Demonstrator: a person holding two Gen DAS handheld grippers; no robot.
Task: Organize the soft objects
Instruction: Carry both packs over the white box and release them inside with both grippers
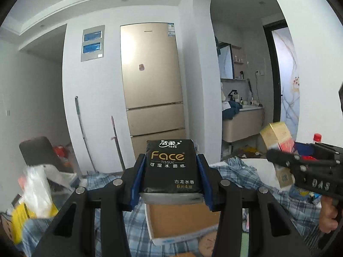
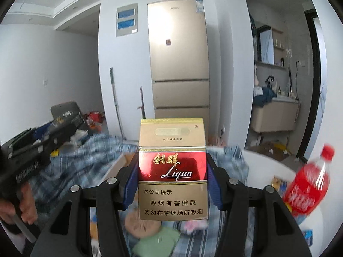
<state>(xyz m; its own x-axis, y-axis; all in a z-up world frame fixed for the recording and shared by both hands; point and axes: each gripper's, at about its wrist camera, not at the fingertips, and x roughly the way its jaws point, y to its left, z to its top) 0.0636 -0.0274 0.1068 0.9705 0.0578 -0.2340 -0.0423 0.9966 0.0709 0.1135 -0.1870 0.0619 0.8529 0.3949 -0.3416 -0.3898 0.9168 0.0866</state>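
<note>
My left gripper [image 1: 171, 167] is shut on a black pocket tissue pack [image 1: 171, 167] printed "Face", held upright above the table. My right gripper [image 2: 172, 171] is shut on a red and gold cigarette pack [image 2: 172, 171], also upright and lifted. In the left wrist view the right gripper [image 1: 276, 156] shows at the right edge with that cigarette pack [image 1: 276, 137], a hand on its handle. In the right wrist view the left gripper [image 2: 64, 126] shows at the left edge, a hand under it. Below lies a blue plaid cloth [image 2: 81, 162] and an open cardboard box [image 1: 182, 220].
A red soda bottle [image 2: 308, 188] stands at the right on a white table [image 2: 268, 165]. Soft items lie below: a green cloth [image 2: 158, 242] and a tan round plush [image 2: 139, 224]. A plastic bag [image 1: 36, 190] sits at left. A gold fridge [image 1: 150, 81] stands behind.
</note>
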